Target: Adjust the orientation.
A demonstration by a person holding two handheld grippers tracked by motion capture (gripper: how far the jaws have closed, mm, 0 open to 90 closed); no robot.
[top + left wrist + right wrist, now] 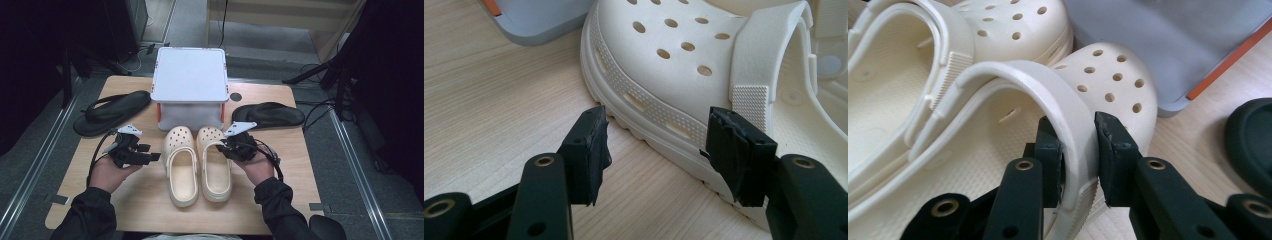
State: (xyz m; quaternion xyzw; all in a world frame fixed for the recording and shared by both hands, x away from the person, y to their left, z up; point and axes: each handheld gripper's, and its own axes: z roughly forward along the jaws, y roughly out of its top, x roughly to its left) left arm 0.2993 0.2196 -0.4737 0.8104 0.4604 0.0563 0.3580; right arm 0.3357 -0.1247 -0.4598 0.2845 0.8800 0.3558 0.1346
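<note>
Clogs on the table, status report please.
Left gripper open beside left clog. Right gripper astride right clog strap; grip unclear. White box just ahead.

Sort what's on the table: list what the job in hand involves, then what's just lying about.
In the job:
- right clog, strap between right tool
- left clog, by open left tool

Lying about:
- two black sandals
- grey box
</note>
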